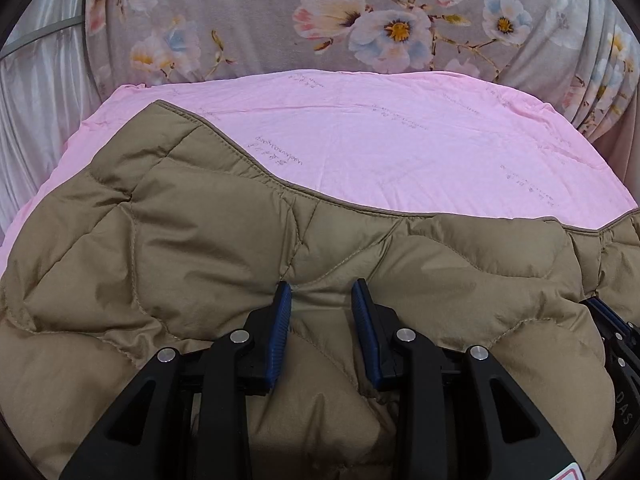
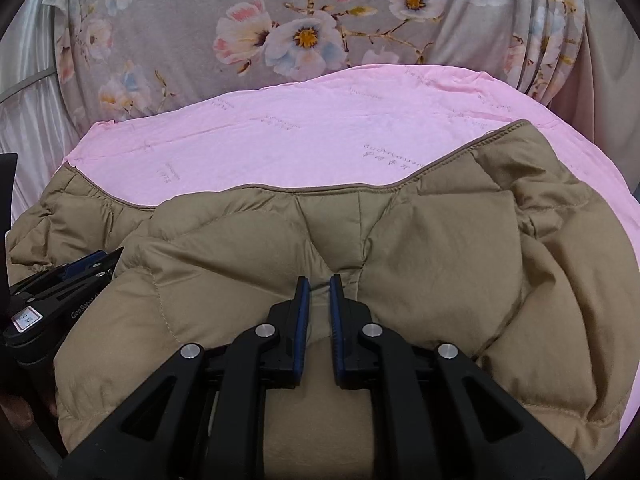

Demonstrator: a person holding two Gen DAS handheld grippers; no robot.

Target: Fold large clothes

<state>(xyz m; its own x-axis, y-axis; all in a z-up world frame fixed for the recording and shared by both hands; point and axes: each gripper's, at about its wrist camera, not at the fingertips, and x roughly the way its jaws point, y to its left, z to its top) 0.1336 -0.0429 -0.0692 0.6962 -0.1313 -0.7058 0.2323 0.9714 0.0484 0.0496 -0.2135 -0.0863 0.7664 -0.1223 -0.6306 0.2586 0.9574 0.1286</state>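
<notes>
Between right gripper (image 2: 319, 284) fingers: pinched jacket (image 2: 400, 260) fold; left gripper (image 1: 322, 290) fingers apart.

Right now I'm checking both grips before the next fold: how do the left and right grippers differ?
The left gripper has its jaws spread wide over the tan quilted jacket; the right gripper has its jaws nearly closed, pinching a narrow ridge of it. Both rest on the jacket, over the pink sheet.
</notes>
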